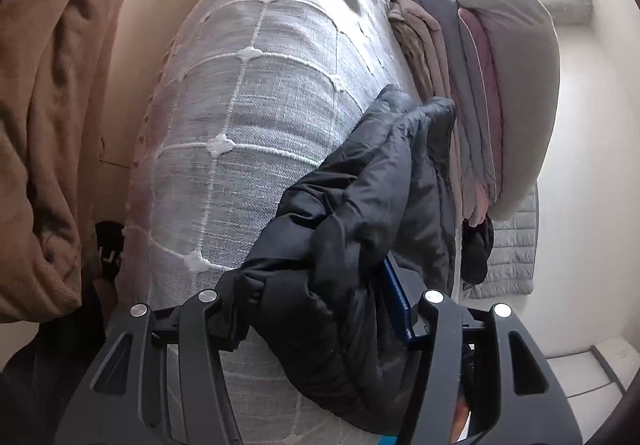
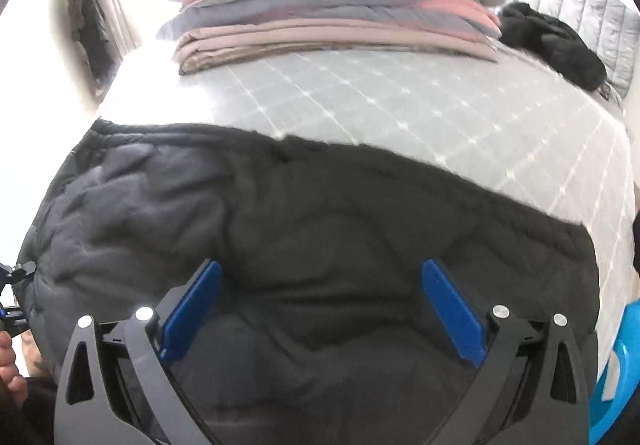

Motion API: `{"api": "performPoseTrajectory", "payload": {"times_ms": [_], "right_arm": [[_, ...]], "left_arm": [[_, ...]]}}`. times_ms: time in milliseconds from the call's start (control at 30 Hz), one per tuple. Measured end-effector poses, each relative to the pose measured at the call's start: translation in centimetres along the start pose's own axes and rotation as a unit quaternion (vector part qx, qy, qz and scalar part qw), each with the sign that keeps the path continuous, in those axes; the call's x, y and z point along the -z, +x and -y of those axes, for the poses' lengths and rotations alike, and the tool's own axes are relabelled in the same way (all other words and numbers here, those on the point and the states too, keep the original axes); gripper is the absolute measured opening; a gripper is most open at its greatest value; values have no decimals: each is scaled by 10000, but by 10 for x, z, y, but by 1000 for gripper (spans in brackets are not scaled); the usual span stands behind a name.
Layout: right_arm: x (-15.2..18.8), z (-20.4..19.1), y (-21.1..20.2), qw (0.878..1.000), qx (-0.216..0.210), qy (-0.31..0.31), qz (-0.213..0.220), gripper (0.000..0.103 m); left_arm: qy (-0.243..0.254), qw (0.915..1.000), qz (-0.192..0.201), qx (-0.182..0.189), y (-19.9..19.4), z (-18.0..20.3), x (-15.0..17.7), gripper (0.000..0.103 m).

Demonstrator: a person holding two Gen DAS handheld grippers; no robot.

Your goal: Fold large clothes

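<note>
right wrist view: one black puffer jacket (image 2: 320, 245) lies on the grey checked bedspread (image 2: 400, 101) near one stack of folded bedding (image 2: 332, 13). right gripper (image 2: 320, 309) hangs wide and empty above it. left gripper (image 1: 320, 309) stands half-parted, bunched jacket (image 1: 360, 205) between its jaws, apparently unpinched. advice: smooth the fabric flat first, then grip an edge.

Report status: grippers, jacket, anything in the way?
Right gripper open above black puffer jacket. Left gripper partly open, jacket bunched between. Folded stack farther up the bed, clear of the work.
</note>
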State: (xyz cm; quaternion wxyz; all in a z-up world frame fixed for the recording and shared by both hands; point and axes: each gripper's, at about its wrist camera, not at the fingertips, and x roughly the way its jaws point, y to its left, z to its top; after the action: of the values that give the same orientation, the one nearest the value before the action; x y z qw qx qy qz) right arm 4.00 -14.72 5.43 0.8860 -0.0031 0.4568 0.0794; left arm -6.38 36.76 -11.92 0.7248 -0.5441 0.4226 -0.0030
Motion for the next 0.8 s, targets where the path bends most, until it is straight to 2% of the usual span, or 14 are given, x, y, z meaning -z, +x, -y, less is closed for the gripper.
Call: {"api": "performPoseTrajectory", "payload": {"times_ms": [133, 200, 267, 300, 400, 467, 533, 567, 600, 633, 667, 733, 800], "right_arm": [[3, -4, 35, 9990, 19, -105, -429, 97], [10, -3, 41, 9991, -38, -16, -413, 97], [10, 0, 40, 9990, -88, 77, -429, 97], [10, 0, 36, 9991, -89, 115, -402, 97], [5, -9, 15, 9999, -75, 44, 115, 97], [1, -16, 13, 9997, 21, -117, 203, 97], [3, -22, 37, 9990, 240, -289, -251, 97], [7, -23, 50, 9980, 250, -359, -462, 97], [9, -22, 54, 9981, 249, -355, -441, 97], [9, -20, 52, 9981, 216, -311, -486, 97], [7, -17, 49, 9982, 153, -238, -534, 97], [5, -4, 28, 9993, -107, 61, -360, 97], [6, 12, -1, 9992, -230, 317, -83, 97]], "left_arm": [[-221, 9995, -114, 187, 4, -6, -1, 58], [-294, 9990, -151, 306, 5, -8, -2, 58], [-372, 9989, -108, 276, 4, -11, -4, 59], [-402, 9988, -91, 250, 4, -11, -4, 60], [-464, 9988, -62, 168, 8, -11, -4, 63], [-454, 9989, -81, 85, 14, -8, -5, 69], [-408, 9991, -64, 36, 17, -5, -5, 69], [-323, 9994, -39, 66, 17, -2, -5, 67], [-239, 9996, -15, 161, 16, 1, -4, 59], [-137, 9995, -16, 295, 16, 5, -4, 37], [-42, 9994, -16, 337, 15, 9, -3, 30], [106, 9990, 64, 431, 12, 13, -2, 23], [179, 9986, 103, 487, 9, 16, -2, 20]]}}
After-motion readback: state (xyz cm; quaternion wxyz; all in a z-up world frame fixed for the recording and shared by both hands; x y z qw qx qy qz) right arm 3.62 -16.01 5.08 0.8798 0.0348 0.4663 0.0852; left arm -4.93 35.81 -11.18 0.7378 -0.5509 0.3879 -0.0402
